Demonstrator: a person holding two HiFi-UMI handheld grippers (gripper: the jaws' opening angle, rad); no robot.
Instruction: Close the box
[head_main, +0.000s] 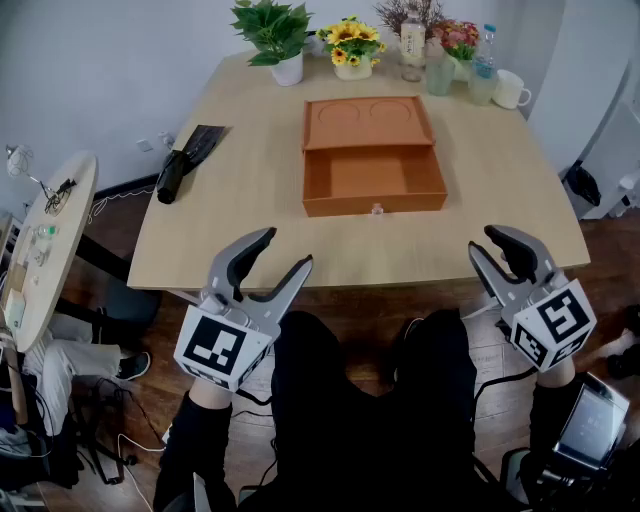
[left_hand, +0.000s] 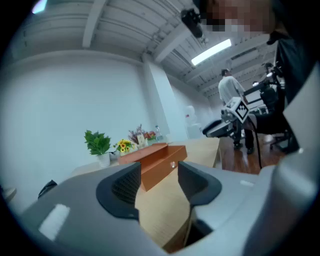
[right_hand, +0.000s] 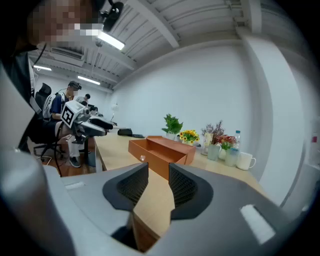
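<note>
An orange wooden box (head_main: 368, 122) lies on the tan table (head_main: 250, 230), its drawer (head_main: 372, 180) pulled out toward me, with a small knob (head_main: 377, 210) on the front. Both grippers hover off the table's near edge, short of the box. My left gripper (head_main: 287, 248) is open with nothing between its jaws. My right gripper (head_main: 481, 240) stands with a narrower gap, also empty. In the left gripper view the box (left_hand: 155, 160) shows beyond the left gripper (left_hand: 159, 175). The right gripper view has the box (right_hand: 160, 150) ahead of the right gripper (right_hand: 159, 175).
Along the table's far edge stand a potted plant (head_main: 275, 35), sunflowers (head_main: 353, 48), a dried-flower vase (head_main: 412, 40), bottles and a white mug (head_main: 510, 90). A black folded item (head_main: 190, 155) lies at the left. A round side table (head_main: 50, 250) stands left; a tablet (head_main: 595, 420) lies at lower right.
</note>
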